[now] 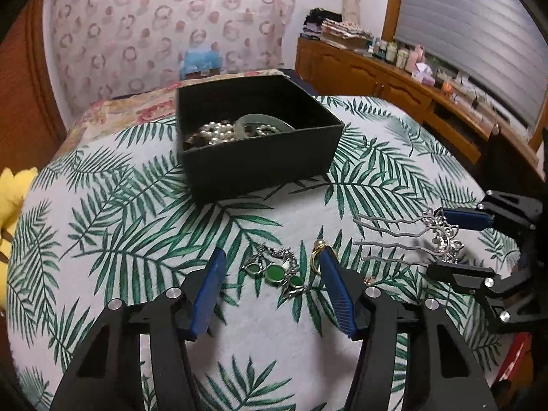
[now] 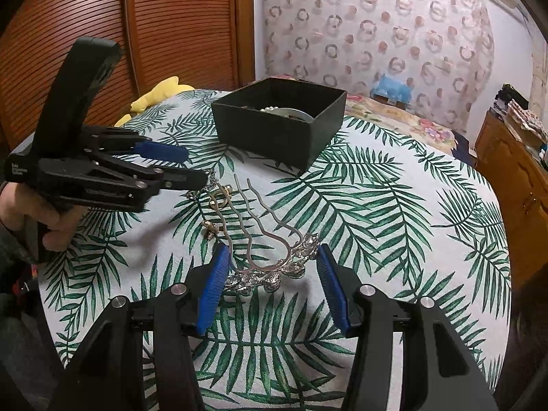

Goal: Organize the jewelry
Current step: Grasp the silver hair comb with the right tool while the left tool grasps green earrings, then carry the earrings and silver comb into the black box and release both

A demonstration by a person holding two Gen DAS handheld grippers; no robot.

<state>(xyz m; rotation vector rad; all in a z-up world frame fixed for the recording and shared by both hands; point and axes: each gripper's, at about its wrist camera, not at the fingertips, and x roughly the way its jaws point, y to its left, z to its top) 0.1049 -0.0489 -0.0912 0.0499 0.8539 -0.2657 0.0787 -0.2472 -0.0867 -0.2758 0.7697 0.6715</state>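
Observation:
On the palm-leaf cloth (image 1: 144,233) lies a silver chain piece with green stones (image 1: 274,274), between the blue pads of my left gripper (image 1: 270,260). The pads stand apart from it on both sides, so the gripper is open. A gold ring (image 1: 315,257) lies against the right pad's tip. My right gripper (image 2: 273,250) has its pads against both ends of the jewelled head of a silver hair comb (image 2: 270,274), tines pointing away. From the left wrist view, the right gripper (image 1: 435,239) holds the comb (image 1: 445,239) at the right. The left gripper (image 2: 195,166) hovers over the chain.
A black open box (image 1: 260,167) stands behind the jewelry, holding pearls (image 1: 212,133) and a pale green bangle (image 1: 260,121). A small gold piece (image 2: 210,227) and the gold ring (image 2: 222,195) lie left of the comb. A yellow soft toy (image 1: 13,188) is at the cloth's left edge.

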